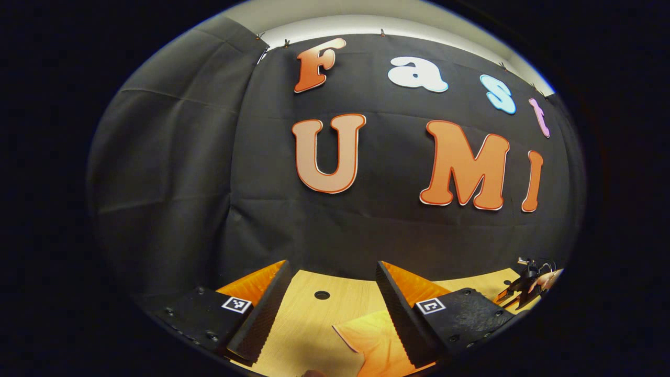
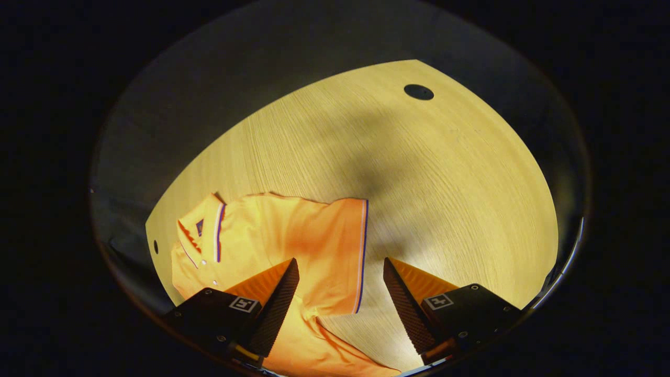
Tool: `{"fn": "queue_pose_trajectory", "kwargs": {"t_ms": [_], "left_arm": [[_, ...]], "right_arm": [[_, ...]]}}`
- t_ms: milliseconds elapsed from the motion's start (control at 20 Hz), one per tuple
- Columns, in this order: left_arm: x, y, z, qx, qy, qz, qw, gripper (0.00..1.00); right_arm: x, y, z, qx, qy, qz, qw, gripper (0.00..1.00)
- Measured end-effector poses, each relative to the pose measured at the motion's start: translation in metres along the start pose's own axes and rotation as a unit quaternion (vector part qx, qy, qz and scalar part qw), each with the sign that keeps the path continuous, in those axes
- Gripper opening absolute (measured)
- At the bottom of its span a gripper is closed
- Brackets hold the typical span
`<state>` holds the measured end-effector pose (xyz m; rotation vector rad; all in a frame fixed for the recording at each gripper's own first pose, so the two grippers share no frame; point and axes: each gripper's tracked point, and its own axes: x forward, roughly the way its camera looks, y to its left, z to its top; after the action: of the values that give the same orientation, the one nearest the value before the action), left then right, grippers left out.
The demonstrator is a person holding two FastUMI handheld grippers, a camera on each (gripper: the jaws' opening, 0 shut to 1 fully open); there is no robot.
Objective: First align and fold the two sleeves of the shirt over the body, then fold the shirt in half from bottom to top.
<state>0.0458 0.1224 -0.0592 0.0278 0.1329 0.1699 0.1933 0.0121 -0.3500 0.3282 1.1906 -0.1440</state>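
Observation:
An orange polo shirt (image 2: 272,230) lies flat on the wooden table (image 2: 419,173), collar (image 2: 201,230) to the left in the right gripper view. One short sleeve with a striped hem (image 2: 361,251) spreads out towards the right. My right gripper (image 2: 340,260) hovers open above that sleeve, its fingers straddling the hem with nothing between them. In the left gripper view, my left gripper (image 1: 332,263) is open and faces the booth wall, low over the table (image 1: 303,314). A corner of the orange shirt (image 1: 374,340) lies under its right finger. The right gripper (image 1: 515,296) shows far right, held by a hand.
The table has a round cable hole (image 2: 419,92) at its far side and a smaller hole (image 2: 156,246) near the collar. A similar hole (image 1: 322,295) lies ahead of the left gripper. Black cloth walls border the table on its far side.

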Motion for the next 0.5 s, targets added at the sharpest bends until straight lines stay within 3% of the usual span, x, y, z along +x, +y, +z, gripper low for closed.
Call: {"fn": "queue_pose_trajectory", "kwargs": {"t_ms": [500], "left_arm": [[0.013,0.02,-0.011,0.003,0.01,0.019,1.0,0.98]], "right_arm": [[0.021,-0.001,-0.005,-0.007,0.007,-0.039,0.999,0.95]]}}
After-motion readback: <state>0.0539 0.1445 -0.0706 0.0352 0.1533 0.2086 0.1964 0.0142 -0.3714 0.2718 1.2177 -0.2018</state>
